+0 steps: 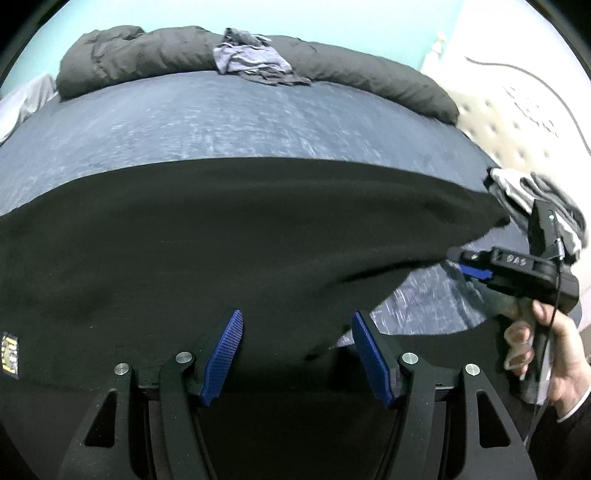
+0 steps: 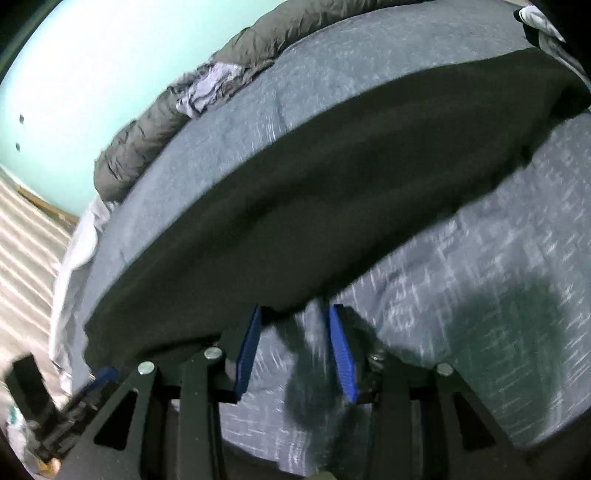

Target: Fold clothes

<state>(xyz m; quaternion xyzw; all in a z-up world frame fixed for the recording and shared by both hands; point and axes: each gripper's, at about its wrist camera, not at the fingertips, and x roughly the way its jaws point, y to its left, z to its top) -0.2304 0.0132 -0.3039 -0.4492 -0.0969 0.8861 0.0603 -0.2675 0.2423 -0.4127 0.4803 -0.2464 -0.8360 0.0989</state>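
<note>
A big bed [image 1: 258, 122] with a blue-grey cover fills both views. A long dark grey blanket roll [image 1: 147, 55] lies along its far edge, by the pale green wall [image 1: 258, 14]. A soft padded headboard [image 1: 517, 122] stands at the right side in the left wrist view.

A black garment [image 1: 184, 251] is spread wide over the near part of the bed. It is the biggest piece of clothing here. Its near edge lies just in front of both claws. A small yellow label [image 1: 10, 354] shows near its left side.

The left gripper [image 1: 297, 354] is open, with its blue pads spread apart over the black cloth and nothing between them. The right gripper [image 2: 294, 350] is open too, with bare bed cover showing between its pads. The black garment's edge lies right at its fingertips, but the pads are not pinching it.

A person's hand [image 1: 546, 343] holds the right gripper's handle.

A small crumpled grey cloth [image 1: 251, 55] sits on the blanket roll. Another grey and white cloth [image 1: 524, 195] lies near the garment's right corner.
</note>
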